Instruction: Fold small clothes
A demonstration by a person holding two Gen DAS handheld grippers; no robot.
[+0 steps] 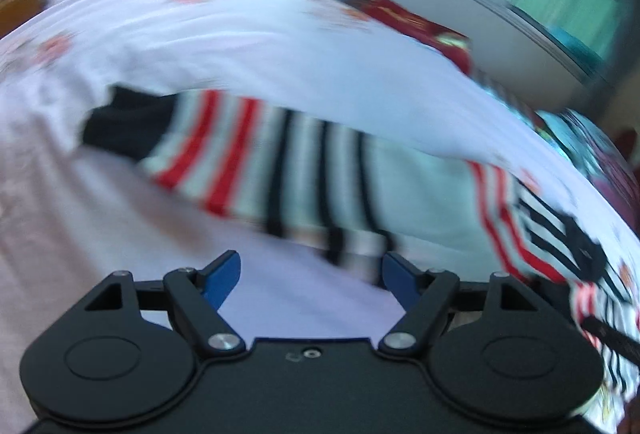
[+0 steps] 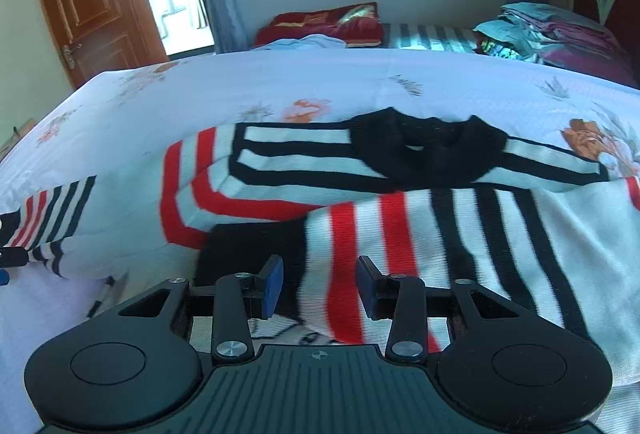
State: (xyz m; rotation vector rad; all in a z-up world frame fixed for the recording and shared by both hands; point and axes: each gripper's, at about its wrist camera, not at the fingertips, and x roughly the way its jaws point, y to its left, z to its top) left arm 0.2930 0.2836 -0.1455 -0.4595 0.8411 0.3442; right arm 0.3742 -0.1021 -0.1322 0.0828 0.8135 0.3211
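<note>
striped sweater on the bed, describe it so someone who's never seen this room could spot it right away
Start at the big bed with the white flowered bedspread under the window. Laid across its near part, just ahead of the right gripper, is the striped sweater. It is the only white knit with red and black stripes and a black collar; the pile of folded clothes at the far corner is teal and purple.

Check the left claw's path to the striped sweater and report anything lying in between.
Nothing visible blocks it. The left claw stands open and empty over bare floral bedsheet, and the striped sweater lies directly ahead with only sheet between. The view is motion-blurred, so small items could be missed.
</note>
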